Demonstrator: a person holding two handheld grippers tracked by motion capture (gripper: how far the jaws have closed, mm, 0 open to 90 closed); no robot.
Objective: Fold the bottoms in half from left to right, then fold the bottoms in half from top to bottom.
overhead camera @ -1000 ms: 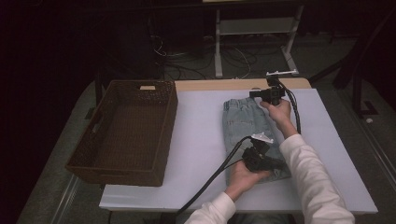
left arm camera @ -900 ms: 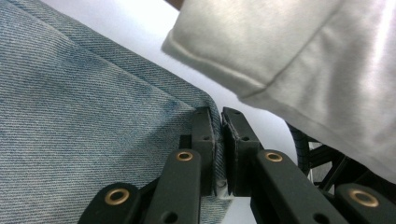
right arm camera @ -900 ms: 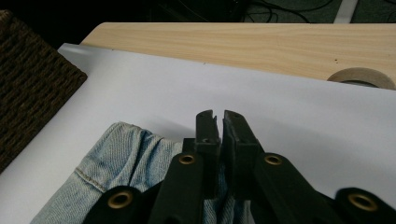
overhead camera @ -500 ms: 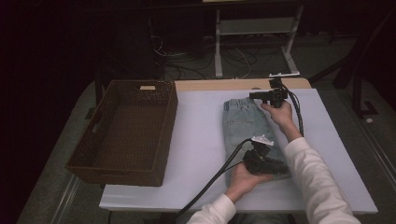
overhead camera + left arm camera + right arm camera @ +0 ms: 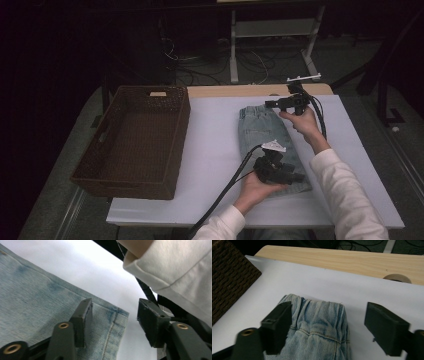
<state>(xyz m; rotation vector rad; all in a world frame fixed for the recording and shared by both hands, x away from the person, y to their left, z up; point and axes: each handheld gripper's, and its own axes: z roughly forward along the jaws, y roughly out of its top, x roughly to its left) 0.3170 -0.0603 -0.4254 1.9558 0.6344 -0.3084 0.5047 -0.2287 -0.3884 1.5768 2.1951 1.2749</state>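
Note:
Folded light-blue jeans [image 5: 262, 137] lie on the white sheet right of the middle. My right gripper [image 5: 269, 104] hovers over their waistband [image 5: 319, 315] at the far end. Its jaws have just been opening and stand wide, off the cloth. My left gripper [image 5: 299, 177] rests at the near hem corner [image 5: 112, 320], pointing right. Its jaws have also just been opening, and both pads [image 5: 83, 315] are clear of the denim [image 5: 37, 300]. A white sleeve [image 5: 175, 267] crosses above the left gripper.
A dark wicker basket [image 5: 122, 187] stands at the left of the table, its corner near the waistband [image 5: 229, 277]. The white sheet [image 5: 215, 150] covers the table. A bare wood strip [image 5: 337, 257] with a round hole [image 5: 397, 277] runs along the far edge.
The right hand has eased up slightly from the waistband end of the jeans. The left hand stays at the near hem. The jeans lie as before.

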